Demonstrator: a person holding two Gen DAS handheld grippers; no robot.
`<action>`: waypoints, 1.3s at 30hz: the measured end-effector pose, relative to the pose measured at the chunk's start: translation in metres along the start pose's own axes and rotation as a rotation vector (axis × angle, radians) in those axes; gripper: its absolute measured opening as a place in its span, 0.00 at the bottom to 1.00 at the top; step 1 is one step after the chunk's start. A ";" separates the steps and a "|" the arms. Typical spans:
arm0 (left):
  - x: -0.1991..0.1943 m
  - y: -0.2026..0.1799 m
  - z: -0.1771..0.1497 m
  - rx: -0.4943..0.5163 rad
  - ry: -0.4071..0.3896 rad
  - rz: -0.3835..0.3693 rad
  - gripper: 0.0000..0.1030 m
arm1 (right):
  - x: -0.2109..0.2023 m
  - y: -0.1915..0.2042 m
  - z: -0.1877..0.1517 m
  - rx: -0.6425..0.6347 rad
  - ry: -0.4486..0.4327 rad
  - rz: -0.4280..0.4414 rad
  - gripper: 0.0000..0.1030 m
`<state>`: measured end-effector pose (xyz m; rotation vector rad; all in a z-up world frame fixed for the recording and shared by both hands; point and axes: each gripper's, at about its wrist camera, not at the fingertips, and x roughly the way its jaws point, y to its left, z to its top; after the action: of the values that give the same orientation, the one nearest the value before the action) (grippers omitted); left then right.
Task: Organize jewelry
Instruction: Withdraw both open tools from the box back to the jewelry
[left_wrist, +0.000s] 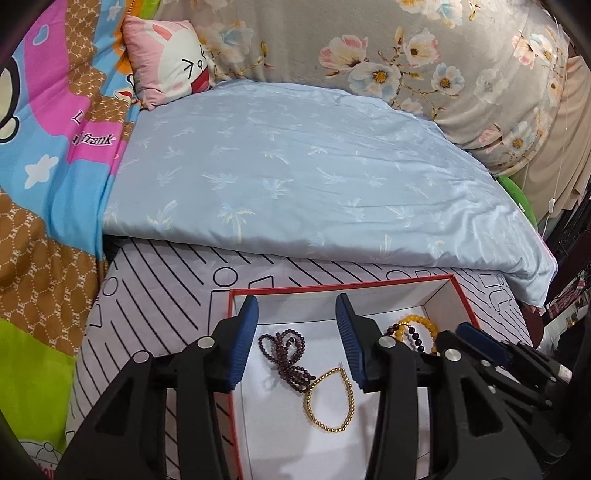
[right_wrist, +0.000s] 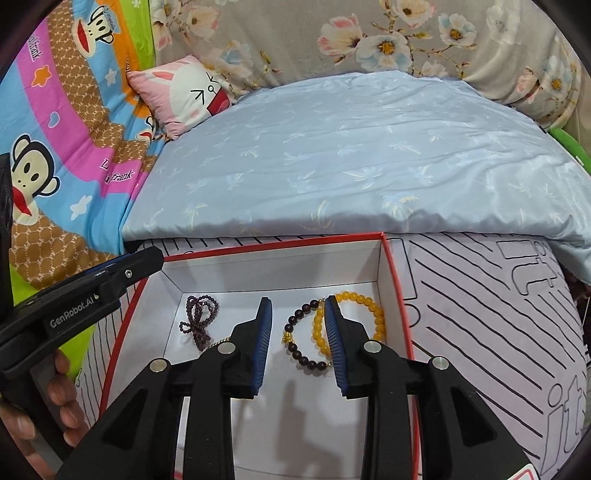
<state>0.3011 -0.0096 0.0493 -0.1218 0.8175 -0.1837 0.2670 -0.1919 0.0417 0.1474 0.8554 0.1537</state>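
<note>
Four bracelets are seen inside a white box with a red rim (right_wrist: 397, 280) set on the bed; a garnet strand (left_wrist: 286, 350) touches a gold bead bracelet (left_wrist: 328, 400); a dark bead bracelet (right_wrist: 301, 338) overlaps a yellow bead bracelet (right_wrist: 369, 317). The left tool (left_wrist: 297, 339) is held apart above the garnet strand, nothing gripped; the right tool (right_wrist: 297, 343) is held apart over the dark bracelet, empty.
</note>
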 end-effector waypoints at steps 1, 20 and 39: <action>-0.003 0.001 -0.001 -0.005 0.000 0.003 0.41 | -0.005 0.001 -0.002 -0.004 -0.005 -0.001 0.29; -0.091 0.001 -0.070 0.001 0.005 -0.006 0.41 | -0.100 -0.003 -0.076 0.005 -0.009 -0.005 0.29; -0.109 0.001 -0.182 -0.002 0.184 -0.008 0.41 | -0.134 -0.004 -0.184 0.027 0.132 -0.014 0.28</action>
<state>0.0950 0.0075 0.0032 -0.1114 1.0007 -0.2035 0.0406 -0.2095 0.0209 0.1575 0.9899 0.1396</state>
